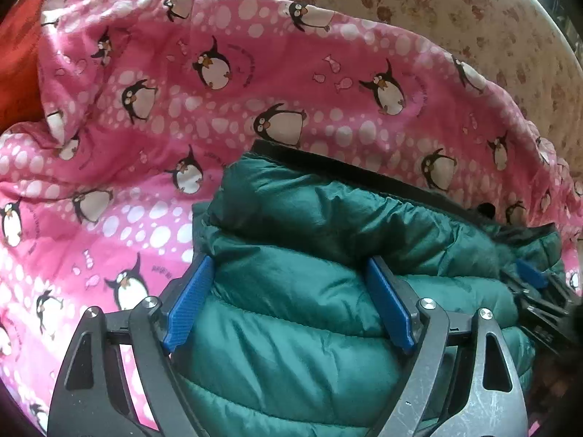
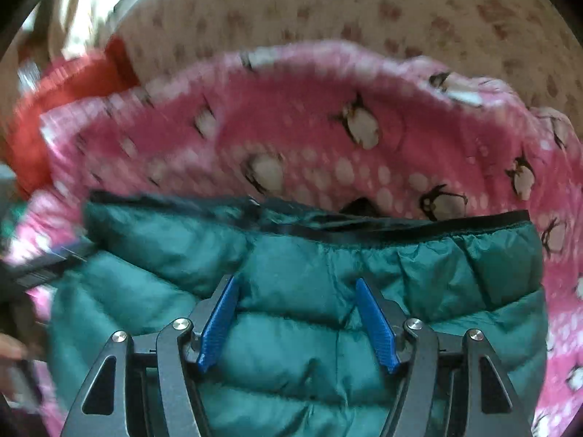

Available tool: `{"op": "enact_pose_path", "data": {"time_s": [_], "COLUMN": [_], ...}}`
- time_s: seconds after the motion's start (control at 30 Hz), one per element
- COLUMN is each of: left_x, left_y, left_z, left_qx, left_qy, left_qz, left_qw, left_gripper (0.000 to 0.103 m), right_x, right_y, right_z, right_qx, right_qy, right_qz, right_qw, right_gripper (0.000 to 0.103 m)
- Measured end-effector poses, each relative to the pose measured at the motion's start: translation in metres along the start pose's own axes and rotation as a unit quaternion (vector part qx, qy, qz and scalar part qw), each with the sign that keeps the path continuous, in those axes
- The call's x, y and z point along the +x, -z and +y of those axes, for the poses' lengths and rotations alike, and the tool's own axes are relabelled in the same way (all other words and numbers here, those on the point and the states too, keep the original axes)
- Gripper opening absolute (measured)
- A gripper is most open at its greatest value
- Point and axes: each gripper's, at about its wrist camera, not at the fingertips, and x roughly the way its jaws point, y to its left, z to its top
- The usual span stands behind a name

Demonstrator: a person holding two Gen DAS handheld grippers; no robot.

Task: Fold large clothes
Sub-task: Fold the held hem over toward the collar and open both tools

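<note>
A dark green quilted puffer jacket (image 1: 313, 225) lies folded on a pink penguin-print blanket (image 1: 153, 102); its black-trimmed edge faces away from me. My left gripper (image 1: 289, 260) hovers over the jacket's left part, its blue pads spread wide on either side of a puffed ridge without squeezing it. In the blurred right wrist view, my right gripper (image 2: 296, 279) is open above the middle of the jacket (image 2: 298, 255), just short of the black trim. The right gripper's blue pad (image 1: 532, 276) shows at the jacket's right end. The left gripper (image 2: 47, 258) is a dark smear at the left edge.
An orange-red cloth (image 1: 22, 54) lies beyond the blanket's far left corner. A beige floral-patterned surface (image 1: 437, 11) stretches behind the blanket. Part of a hand (image 2: 11, 349) shows at the left edge of the right wrist view.
</note>
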Motion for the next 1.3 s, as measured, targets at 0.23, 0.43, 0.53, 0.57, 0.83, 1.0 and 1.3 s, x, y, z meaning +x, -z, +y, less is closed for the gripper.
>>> {"op": "enact_pose_path", "data": {"time_s": [0.23, 0.43, 0.53, 0.57, 0.83, 1.0, 1.3], "left_x": [0.013, 0.013, 0.013, 0.013, 0.021, 0.027, 0.027], "left_y": [-0.001, -0.003, -0.002, -0.003, -0.007, -0.005, -0.003], "left_z": [-0.002, -0.001, -0.003, -0.003, -0.007, -0.011, -0.011], "left_qx": [0.007, 0.005, 0.007, 0.007, 0.018, 0.024, 0.023], "left_qy": [-0.010, -0.006, -0.011, -0.012, -0.016, -0.020, -0.018], "left_qz": [-0.003, -0.003, -0.003, -0.003, 0.007, 0.002, 0.000], "left_qw": [0.9999, 1.0000, 0.9999, 0.9999, 0.9997, 0.9995, 0.9996], "left_gripper": [0.088, 0.089, 0.089, 0.089, 0.092, 0.093, 0.094], "right_x": [0.031, -0.016, -0.037, -0.037, 0.005, 0.010, -0.039], "right_y": [0.004, -0.006, -0.011, -0.012, 0.009, 0.026, 0.021], "right_z": [-0.014, -0.027, -0.047, -0.056, -0.092, -0.108, -0.110], "right_qx": [0.045, 0.055, 0.060, 0.059, 0.091, 0.139, 0.158], "right_qy": [-0.011, -0.015, 0.021, 0.046, 0.078, 0.040, 0.015], "right_qz": [0.011, -0.021, -0.039, -0.033, 0.022, -0.004, -0.013], "right_qw": [0.999, 0.998, 0.997, 0.997, 0.993, 0.990, 0.987], "right_gripper": [0.067, 0.066, 0.067, 0.067, 0.069, 0.071, 0.070]}}
